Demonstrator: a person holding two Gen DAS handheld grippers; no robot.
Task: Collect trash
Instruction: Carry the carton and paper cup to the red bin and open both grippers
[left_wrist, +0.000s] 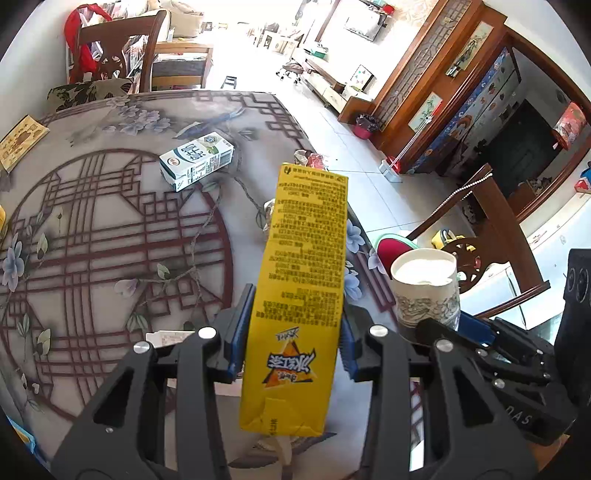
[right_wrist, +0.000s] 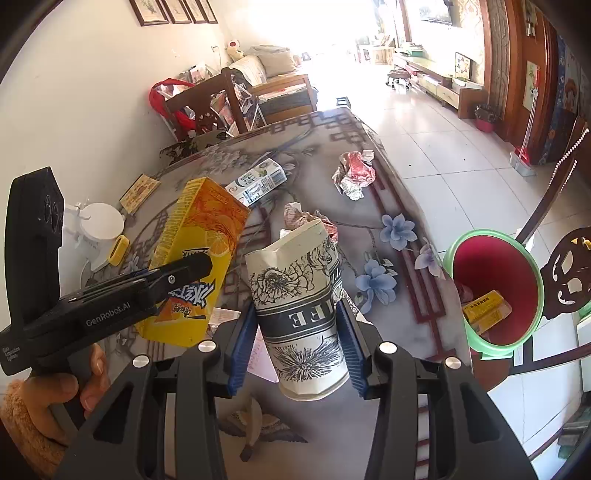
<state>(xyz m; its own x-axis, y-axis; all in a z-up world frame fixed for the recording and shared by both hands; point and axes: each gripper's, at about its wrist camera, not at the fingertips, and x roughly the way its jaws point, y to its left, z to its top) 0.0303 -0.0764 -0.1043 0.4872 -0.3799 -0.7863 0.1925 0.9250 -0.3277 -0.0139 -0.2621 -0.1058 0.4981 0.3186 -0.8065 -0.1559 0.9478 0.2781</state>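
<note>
Roughly midway, judging by what lies around: in the left wrist view the left gripper (left_wrist: 291, 332) has its blue pads closed snug on a yellow drink carton (left_wrist: 303, 295), held off the table (left_wrist: 92, 240) with its far end pointing toward the room. Next to it on the right sits the paper cup (left_wrist: 424, 288), its inside looking white and bare from this angle, and behind that a sliver of the bin (left_wrist: 391, 251) with its green rim and red inside. Still on the table: a white milk carton (left_wrist: 197, 160) lying on its side, untouched. In the right wrist view the right gripper (right_wrist: 297, 332) is clamped on the flower-print paper cup (right_wrist: 299, 295), its rim crumpled and tipped away; contents cannot tell. The bin (right_wrist: 495, 288) stands off the table's right edge, near the cup, and already holds a small yellow box (right_wrist: 485, 310) plus something pinkish at its left wall. Left to collect: the milk carton (right_wrist: 256, 181), a red-and-silver crumpled wrapper (right_wrist: 354, 173) near the far edge, and wadded paper (right_wrist: 299, 216) just behind the cup. Both held items are not yet binned.
</note>
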